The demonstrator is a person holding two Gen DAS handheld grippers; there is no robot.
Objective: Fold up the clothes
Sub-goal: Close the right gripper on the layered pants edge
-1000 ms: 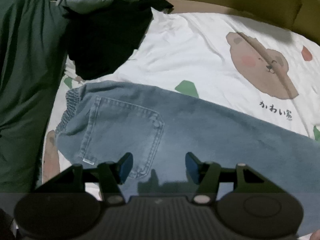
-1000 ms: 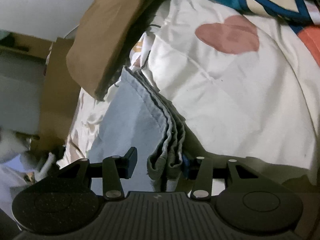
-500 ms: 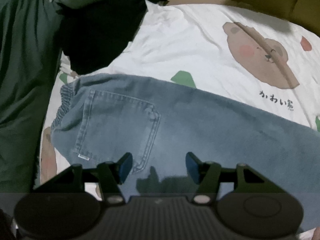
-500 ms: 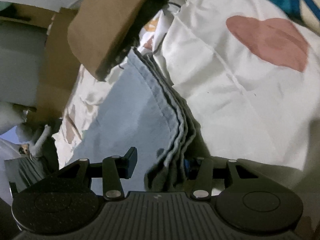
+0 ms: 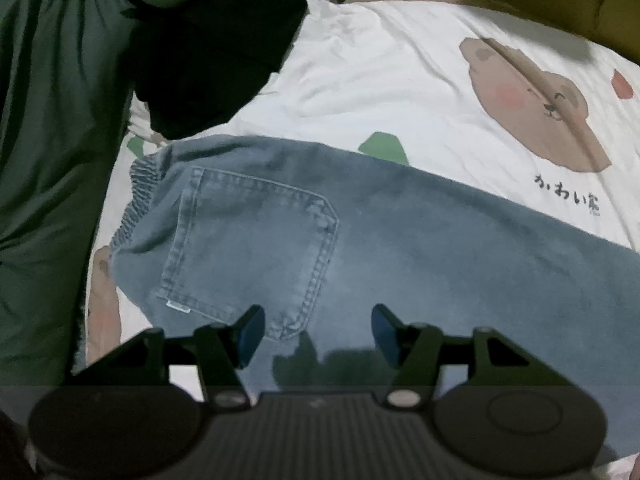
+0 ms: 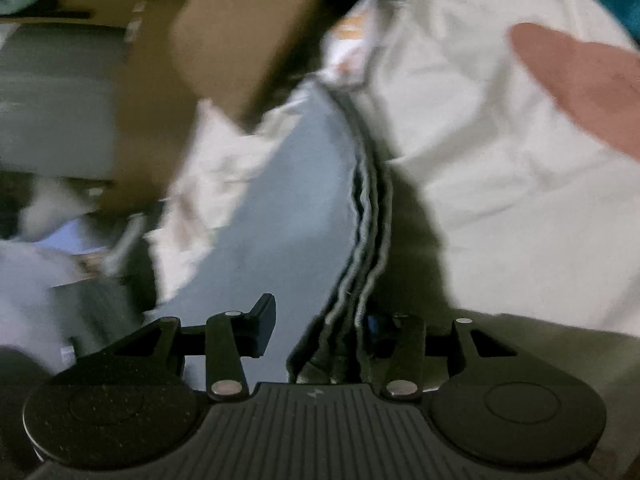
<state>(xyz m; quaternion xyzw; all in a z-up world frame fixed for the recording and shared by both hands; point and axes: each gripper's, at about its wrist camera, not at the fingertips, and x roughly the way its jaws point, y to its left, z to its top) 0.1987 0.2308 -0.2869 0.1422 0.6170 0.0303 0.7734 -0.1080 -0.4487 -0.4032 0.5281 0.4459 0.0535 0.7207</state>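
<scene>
A pair of faded blue denim jeans (image 5: pixel 400 248) is seen spread flat on a white bedsheet printed with brown bears and green shapes (image 5: pixel 400 80), its elasticated waistband (image 5: pixel 140 196) towards the left and a stitched back pocket (image 5: pixel 252 248) facing up. The left gripper (image 5: pixel 318 332) is held low over the seat of the jeans, just below that pocket, with its blue-padded jaws spread wide and nothing between them; it is judged to be placed there either to pin the cloth or to take hold of it. In the blurred right wrist view, the stacked hem edges of the jeans (image 6: pixel 368 216) are seen running down into the right gripper (image 6: pixel 320 328), several layers together, which suggests the legs are already laid one upon the other. The jaws there are set apart, with the layered edge lying against the right-hand one; whether the cloth is actually pinched cannot be told. A black garment (image 5: pixel 208 60) and a dark green cloth (image 5: pixel 52 120) lie beyond the waistband, and a brown cardboard box (image 6: pixel 240 28) stands near the hem end.
</scene>
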